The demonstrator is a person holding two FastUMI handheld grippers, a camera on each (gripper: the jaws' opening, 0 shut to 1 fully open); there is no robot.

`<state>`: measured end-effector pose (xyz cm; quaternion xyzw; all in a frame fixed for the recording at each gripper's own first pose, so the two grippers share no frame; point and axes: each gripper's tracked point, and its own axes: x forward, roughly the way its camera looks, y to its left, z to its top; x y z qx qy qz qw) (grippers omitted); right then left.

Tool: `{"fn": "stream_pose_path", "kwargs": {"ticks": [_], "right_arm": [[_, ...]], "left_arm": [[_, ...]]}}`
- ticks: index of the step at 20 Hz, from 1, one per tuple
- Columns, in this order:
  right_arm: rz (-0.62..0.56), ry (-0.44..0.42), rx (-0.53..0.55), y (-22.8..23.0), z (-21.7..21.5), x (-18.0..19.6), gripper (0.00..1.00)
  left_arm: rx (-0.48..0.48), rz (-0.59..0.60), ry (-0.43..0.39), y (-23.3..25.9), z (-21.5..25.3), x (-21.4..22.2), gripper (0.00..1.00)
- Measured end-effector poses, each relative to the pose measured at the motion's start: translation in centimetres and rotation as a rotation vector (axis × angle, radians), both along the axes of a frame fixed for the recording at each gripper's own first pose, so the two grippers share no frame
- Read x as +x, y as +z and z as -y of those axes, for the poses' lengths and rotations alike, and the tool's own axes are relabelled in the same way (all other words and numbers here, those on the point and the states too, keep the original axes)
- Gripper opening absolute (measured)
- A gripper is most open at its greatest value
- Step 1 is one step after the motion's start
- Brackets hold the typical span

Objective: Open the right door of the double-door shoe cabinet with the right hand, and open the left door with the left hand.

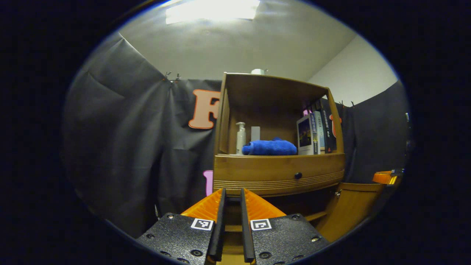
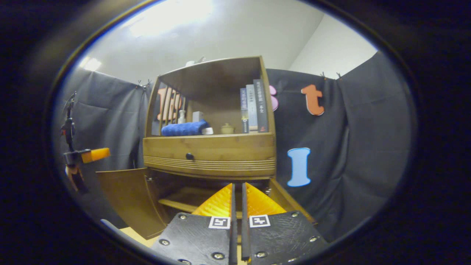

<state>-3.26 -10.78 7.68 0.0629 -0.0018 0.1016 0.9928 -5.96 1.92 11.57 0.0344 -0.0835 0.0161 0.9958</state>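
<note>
The wooden shoe cabinet (image 1: 257, 173) stands ahead against the black cloth. Its left door (image 2: 125, 198) is swung wide open to the left, and its right door (image 1: 357, 209) is swung out to the right. In the right gripper view the right door (image 2: 290, 204) shows as a thin edge. My left gripper (image 1: 232, 191) points at the cabinet's lower opening, its fingers a narrow gap apart with nothing between them. My right gripper (image 2: 238, 185) is shut, pads almost touching, and holds nothing. The left gripper (image 2: 94, 154) hangs just above the left door's outer edge. The right gripper (image 1: 384, 177) sits over the right door's top.
The open upper shelf holds a rolled blue towel (image 1: 270, 147), a white pump bottle (image 1: 240, 137) and upright books (image 1: 316, 130). A drawer with a dark knob (image 1: 298, 175) sits below it. Inside the lower part runs a wooden shelf (image 2: 184, 200).
</note>
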Motion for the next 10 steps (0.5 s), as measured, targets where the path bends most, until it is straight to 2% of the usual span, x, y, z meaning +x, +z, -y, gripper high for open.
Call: {"fn": "stream_pose_path", "kwargs": {"ticks": [2, 7, 8, 10], "right_arm": [[-0.007, 0.024, 0.018, -0.7, -1.9, 0.3, 0.05], [-0.047, 0.017, 0.005, -3.2, -3.8, 0.6, 0.06], [-0.055, 0.018, 0.010, -3.6, -4.1, 0.5, 0.13], [-0.063, 0.006, 0.013, -4.2, -4.4, 0.6, 0.13]], "left_arm": [[0.003, -0.029, -0.032, -1.8, 2.2, 1.3, 0.23], [-0.009, -0.071, -0.070, -5.6, 6.6, 3.3, 0.23], [-0.002, -0.077, -0.076, -6.3, 7.6, 3.4, 0.23], [-0.008, -0.086, -0.086, -8.0, 9.1, 3.8, 0.23]]}}
